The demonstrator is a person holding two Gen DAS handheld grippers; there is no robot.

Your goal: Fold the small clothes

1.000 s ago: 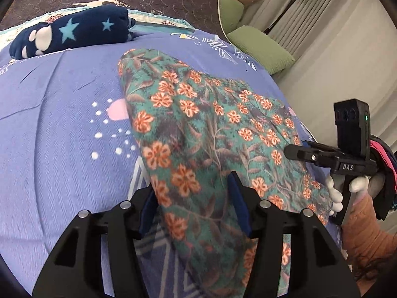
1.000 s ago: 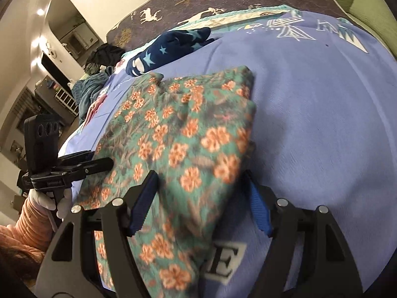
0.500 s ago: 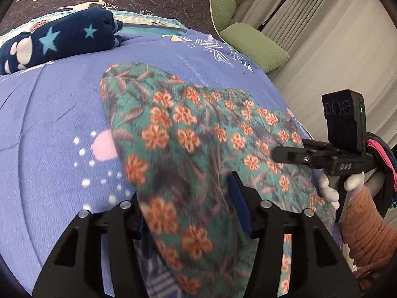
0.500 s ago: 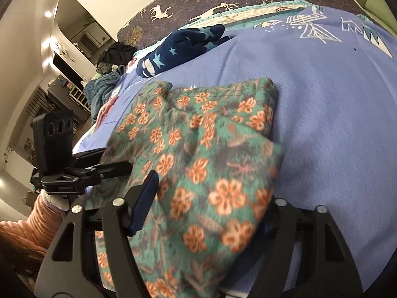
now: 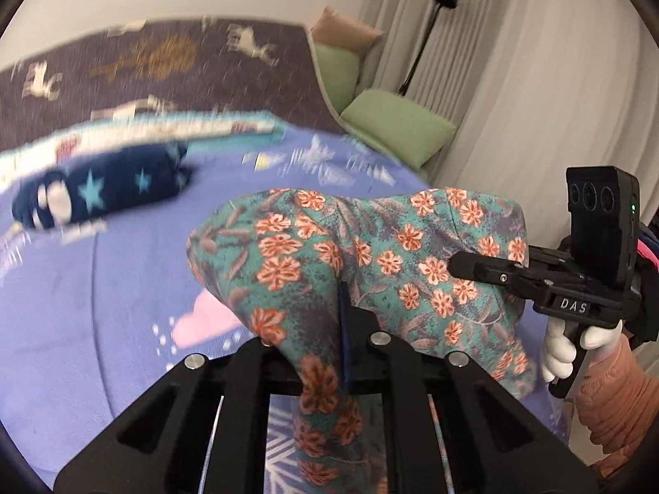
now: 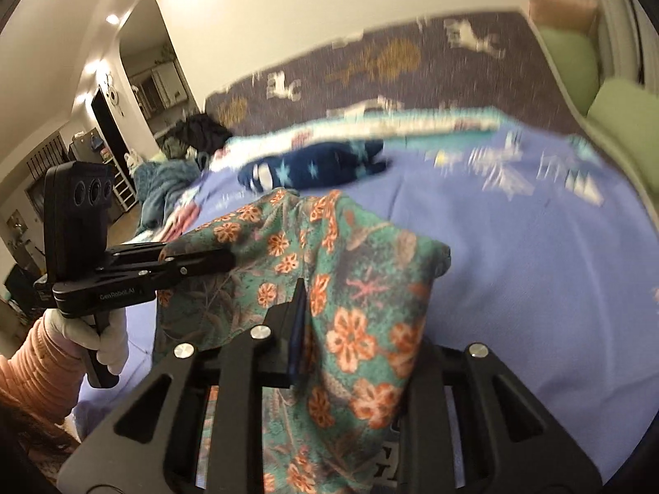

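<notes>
Two grippers, left gripper (image 5: 325, 354) and right gripper (image 6: 350, 350), are closing on the floral garment (image 5: 370, 263), each pinching a near corner, holding it raised above the blue bedspread (image 5: 90, 308).

Bare bedspread (image 5: 103, 308) left of garment (image 5: 370, 247)

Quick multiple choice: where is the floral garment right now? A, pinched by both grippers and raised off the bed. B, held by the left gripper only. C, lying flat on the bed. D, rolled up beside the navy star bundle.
A: the floral garment is bunched between the closing jaws of the left gripper and the right gripper, draping above the bed.
</notes>
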